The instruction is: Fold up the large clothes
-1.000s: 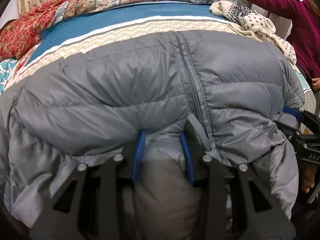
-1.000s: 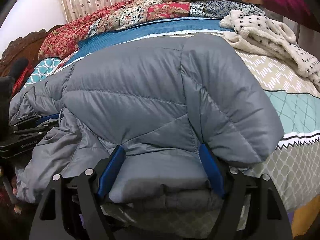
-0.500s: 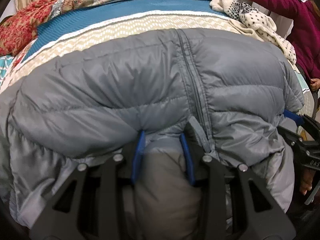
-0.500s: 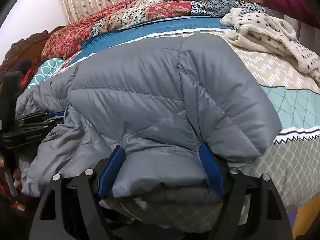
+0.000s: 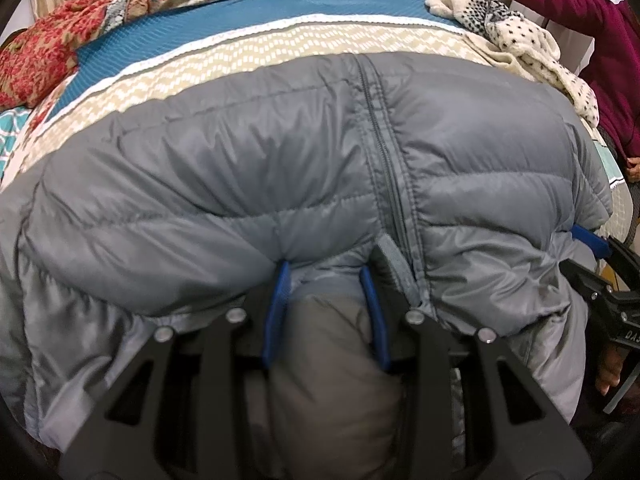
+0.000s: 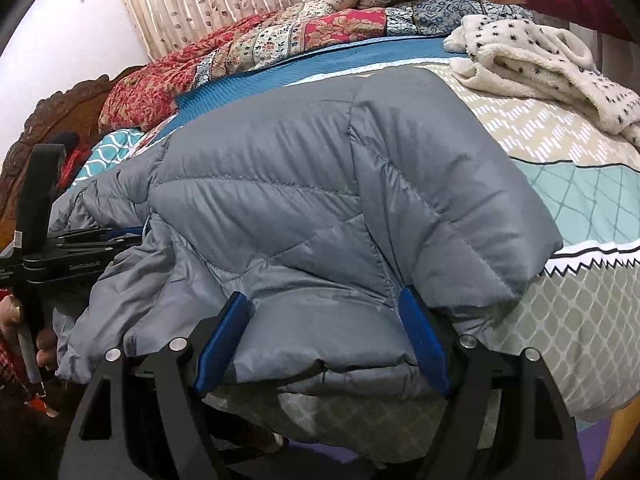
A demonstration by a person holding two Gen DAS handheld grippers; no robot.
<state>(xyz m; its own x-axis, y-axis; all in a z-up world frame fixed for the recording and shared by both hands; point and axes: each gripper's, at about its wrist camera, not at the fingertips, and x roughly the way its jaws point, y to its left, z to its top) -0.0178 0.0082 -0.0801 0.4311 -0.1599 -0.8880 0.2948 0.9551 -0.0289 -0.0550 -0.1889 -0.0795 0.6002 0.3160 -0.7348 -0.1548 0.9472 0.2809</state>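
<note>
Grey quilted down jacket (image 5: 248, 184) lies across the near edge of the bed (image 6: 580, 320), doubled over, its zipper (image 5: 384, 152) running up the top layer toward the headboard end. Compared with a second ago almost nothing has shifted: the fold line and the bunched hem sit where they were, only the view tips slightly. Judgement: the fold is being held rather than carried further, and the next move probably calls for a fresh lift or a release.

Left gripper (image 5: 326, 280) points steeply down, blue pads narrowly spaced and pinched on a gathered ridge of fabric just left of the zipper. Right gripper (image 6: 324, 312) points down at a shallower slant; its pads stand wide, with the thick folded hem filling the gap and both pads touching it, so it grips the stacked layers.

A white spotted fleece (image 6: 532, 64) lies well apart, farther up the bed. A person's maroon sleeve (image 5: 580, 32) reaches over the patterned quilt (image 6: 248, 52) by the pillows.

Risk, as a guess: slick shell fabric could slide out of the wide hold.
</note>
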